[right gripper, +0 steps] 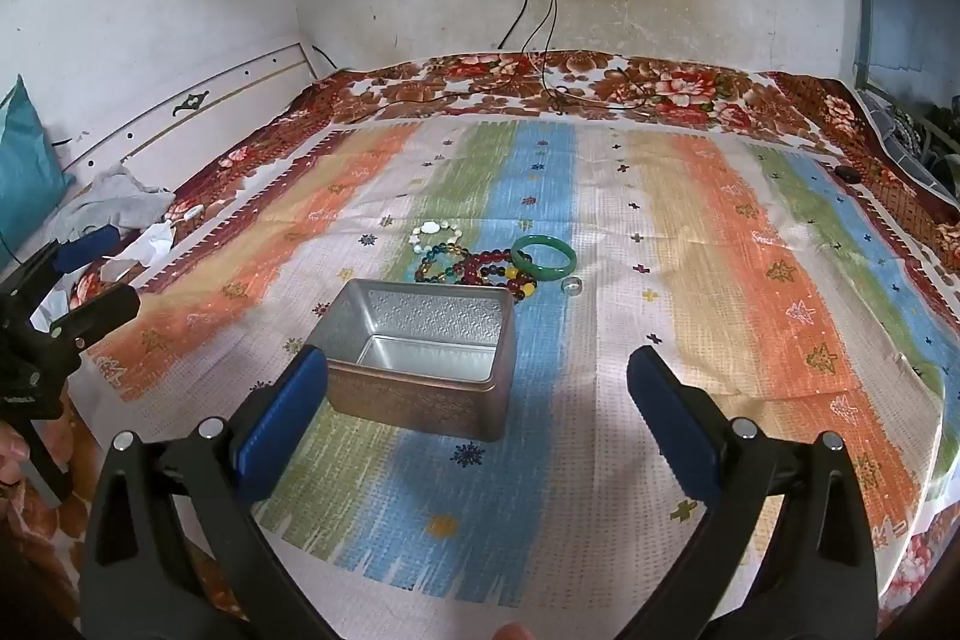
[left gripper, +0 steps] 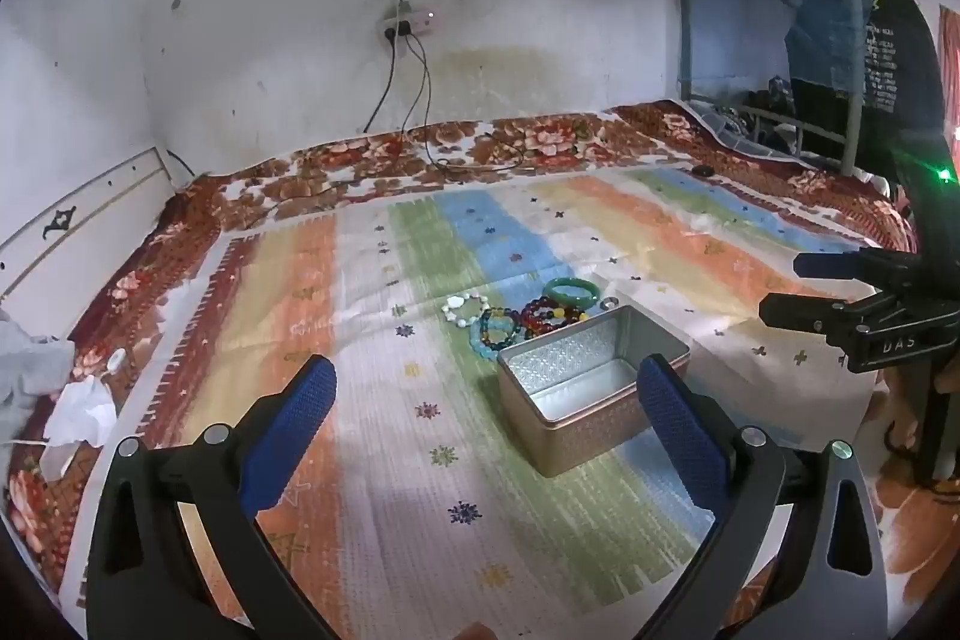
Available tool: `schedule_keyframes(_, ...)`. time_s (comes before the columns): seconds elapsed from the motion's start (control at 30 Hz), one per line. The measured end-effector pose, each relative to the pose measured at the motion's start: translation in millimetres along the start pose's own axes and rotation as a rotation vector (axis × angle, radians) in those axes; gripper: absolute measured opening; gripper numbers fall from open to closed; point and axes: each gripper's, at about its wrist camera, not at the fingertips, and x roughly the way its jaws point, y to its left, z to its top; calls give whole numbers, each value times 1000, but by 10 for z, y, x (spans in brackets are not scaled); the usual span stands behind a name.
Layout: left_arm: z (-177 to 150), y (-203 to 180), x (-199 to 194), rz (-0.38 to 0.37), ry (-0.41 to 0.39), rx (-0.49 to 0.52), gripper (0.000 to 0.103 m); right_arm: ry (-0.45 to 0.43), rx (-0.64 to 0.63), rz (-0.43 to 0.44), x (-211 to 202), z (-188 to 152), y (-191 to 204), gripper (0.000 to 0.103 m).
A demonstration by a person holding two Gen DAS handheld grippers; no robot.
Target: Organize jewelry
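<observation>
Green bangle [right gripper: 544,252] appears rigid, slick; grasp across its rim. Left gripper [left gripper: 486,391] and right gripper [right gripper: 477,379] gape, empty.

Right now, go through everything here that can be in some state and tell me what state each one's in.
metal box: open, no lid on, empty inside
green bangle: lying flat on the cloth, outside the box
beaded bracelets: piled together beside the box, not inside
small ring: on the cloth, apart from the bangle
left gripper: open, holding nothing
right gripper: open, holding nothing
</observation>
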Motion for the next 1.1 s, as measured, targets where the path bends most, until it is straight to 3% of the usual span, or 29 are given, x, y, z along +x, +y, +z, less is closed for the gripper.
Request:
schedule_keyframes(0.3,-52,-116,32,2,27,-9,98,-3,-7,14,-42,4,54,99)
schedule_keyframes(0.73,-40,94,75,1,71,-73,98,-5,13,28,-12,1,-22,98)
schedule_keyframes(1.1,-49,30,119,-2,96,-34,98,14,28,36,20,-2,-40,98)
